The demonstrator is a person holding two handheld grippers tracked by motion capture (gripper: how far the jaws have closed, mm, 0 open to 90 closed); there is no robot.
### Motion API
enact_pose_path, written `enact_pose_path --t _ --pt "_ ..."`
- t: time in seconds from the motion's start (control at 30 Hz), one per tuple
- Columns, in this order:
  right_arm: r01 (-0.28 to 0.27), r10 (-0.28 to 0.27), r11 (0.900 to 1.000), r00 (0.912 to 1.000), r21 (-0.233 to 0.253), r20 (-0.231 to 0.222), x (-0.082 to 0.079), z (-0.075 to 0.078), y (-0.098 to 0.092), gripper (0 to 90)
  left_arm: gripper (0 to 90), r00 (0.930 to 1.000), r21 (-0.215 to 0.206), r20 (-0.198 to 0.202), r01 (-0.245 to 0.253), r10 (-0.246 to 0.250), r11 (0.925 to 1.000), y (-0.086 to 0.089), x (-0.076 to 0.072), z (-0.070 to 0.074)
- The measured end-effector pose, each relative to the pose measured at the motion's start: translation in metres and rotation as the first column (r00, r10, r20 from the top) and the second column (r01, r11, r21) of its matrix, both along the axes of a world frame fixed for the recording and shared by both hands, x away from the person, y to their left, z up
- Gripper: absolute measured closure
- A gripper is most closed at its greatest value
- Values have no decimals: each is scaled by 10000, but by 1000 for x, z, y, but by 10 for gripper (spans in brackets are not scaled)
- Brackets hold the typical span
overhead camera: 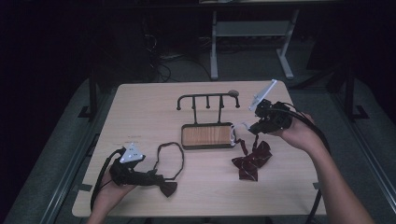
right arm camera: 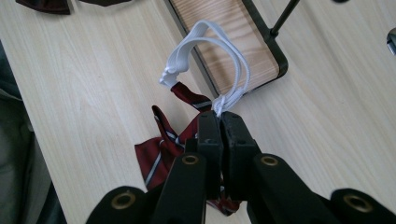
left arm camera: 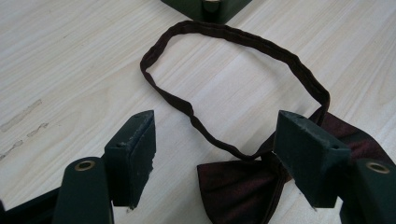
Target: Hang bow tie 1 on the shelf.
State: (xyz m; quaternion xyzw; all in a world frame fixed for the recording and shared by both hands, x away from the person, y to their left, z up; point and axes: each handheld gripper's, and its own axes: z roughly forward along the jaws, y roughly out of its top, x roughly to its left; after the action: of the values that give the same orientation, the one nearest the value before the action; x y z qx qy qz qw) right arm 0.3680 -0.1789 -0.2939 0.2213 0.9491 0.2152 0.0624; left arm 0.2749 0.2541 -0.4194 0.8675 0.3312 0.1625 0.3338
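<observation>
the room around the table (overhead camera: 140, 107) is lying in darkness, and in the high view the striped bow tie (overhead camera: 252, 161) is showing only as a dark red crumpled shape with its stripes hard to make out; in the right gripper view its lower part is sitting hidden behind the black jaws. the right gripper (overhead camera: 254, 126) is pinching the white elastic band (right arm camera: 219, 60) of that tie, jaws pressed together on the strands where they gather, the loop arching away from the jaw tips over the near corner of the wooden-based stand (overhead camera: 207, 135). the tie itself is hanging and trailing below the gripper, its long axis running roughly from the gripper down toward the person's edge of the table, the wings resting on the tabletop just beside the stand's right end. the left gripper (overhead camera: 152, 176) is lying low on the table with its jaws spread wide, the dark bow tie (left arm camera: 247, 186) sitting between and just past them, partly covered by the right-hand jaw in the left gripper view; its neck band (left arm camera: 224, 79) is lying flat as an open oval reaching away from the gripper toward the stand.
</observation>
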Motion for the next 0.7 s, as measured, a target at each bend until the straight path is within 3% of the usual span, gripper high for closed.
enact_pose_path --t 0.7 --pt "-43 42 10000 9995 27 328 3 18 3 872 302 10000 122 -70 -9 10 9999 1 1 -2"
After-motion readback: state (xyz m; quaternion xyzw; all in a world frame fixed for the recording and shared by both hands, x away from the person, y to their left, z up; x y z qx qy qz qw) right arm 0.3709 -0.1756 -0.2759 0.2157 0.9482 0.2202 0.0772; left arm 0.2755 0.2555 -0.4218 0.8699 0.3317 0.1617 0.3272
